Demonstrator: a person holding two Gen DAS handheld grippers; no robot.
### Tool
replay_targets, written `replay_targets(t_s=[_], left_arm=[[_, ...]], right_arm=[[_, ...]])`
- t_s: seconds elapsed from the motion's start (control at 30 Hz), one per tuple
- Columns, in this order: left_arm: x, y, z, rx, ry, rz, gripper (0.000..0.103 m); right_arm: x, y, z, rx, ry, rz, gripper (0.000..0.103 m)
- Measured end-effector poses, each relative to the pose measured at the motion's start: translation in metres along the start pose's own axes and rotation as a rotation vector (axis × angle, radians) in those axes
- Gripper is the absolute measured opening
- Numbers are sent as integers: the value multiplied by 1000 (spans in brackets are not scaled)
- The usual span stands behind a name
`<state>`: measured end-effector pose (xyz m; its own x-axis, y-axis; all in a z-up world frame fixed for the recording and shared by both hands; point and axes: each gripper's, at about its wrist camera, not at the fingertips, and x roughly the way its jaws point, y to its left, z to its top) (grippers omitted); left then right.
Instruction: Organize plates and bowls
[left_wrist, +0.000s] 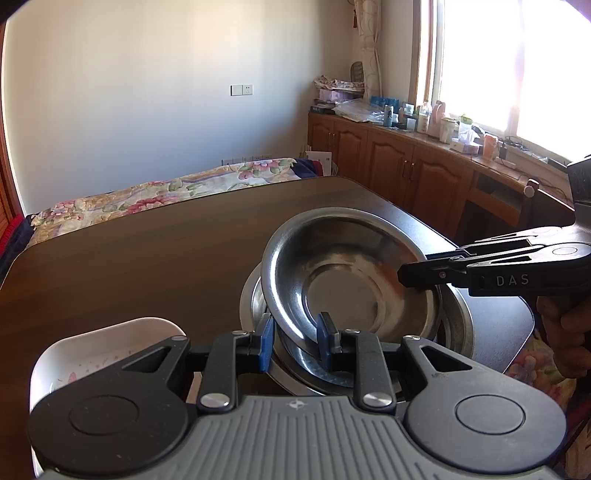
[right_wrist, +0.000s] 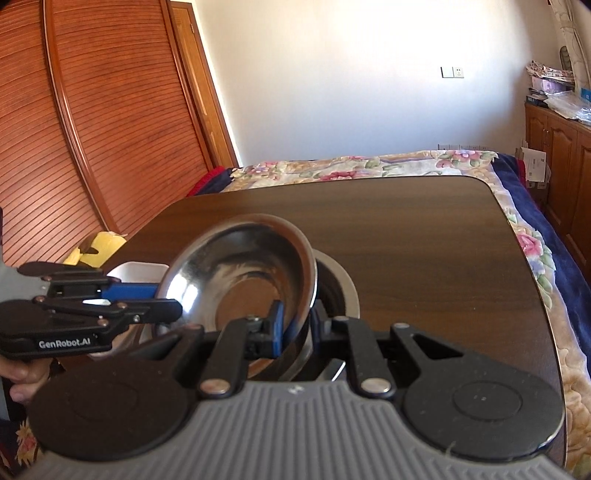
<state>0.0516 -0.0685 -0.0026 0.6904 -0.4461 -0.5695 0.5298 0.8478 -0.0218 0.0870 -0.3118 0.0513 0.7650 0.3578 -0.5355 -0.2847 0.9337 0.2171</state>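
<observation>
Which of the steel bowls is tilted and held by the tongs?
The top steel bowl is: both tongs pinch its rim and it leans at an angle. The lower steel bowl sits flat on the table beneath it.

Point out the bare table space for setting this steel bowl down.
Free: the dark table beyond the steel bowl, toward the bed, and the far left stretch. Crowded: the near edge, with the stacked bowls and white dish.

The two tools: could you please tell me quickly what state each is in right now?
Left tool: closed on the near rim of the tilted steel bowl.
Right tool: closed on the same bowl's opposite rim.
</observation>
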Motion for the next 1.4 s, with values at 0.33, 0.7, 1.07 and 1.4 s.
replay_targets(t_s=[0.33,0.7,1.07,1.4], left_arm=[[3,0,-1,1,4,-6,27],[-4,9,4,-55,-30,-5,27],[-10,16,-2,-90,-64,31,54],[-10,16,-10,-119,-95,57,79]], right_arm=[[4,3,-3,-33,8,-23,17],[5,5,-3,-60,10,-33,15],[8,8,-7,-85,0,-46,16],[4,10,-10,-134,-49,-55,23]])
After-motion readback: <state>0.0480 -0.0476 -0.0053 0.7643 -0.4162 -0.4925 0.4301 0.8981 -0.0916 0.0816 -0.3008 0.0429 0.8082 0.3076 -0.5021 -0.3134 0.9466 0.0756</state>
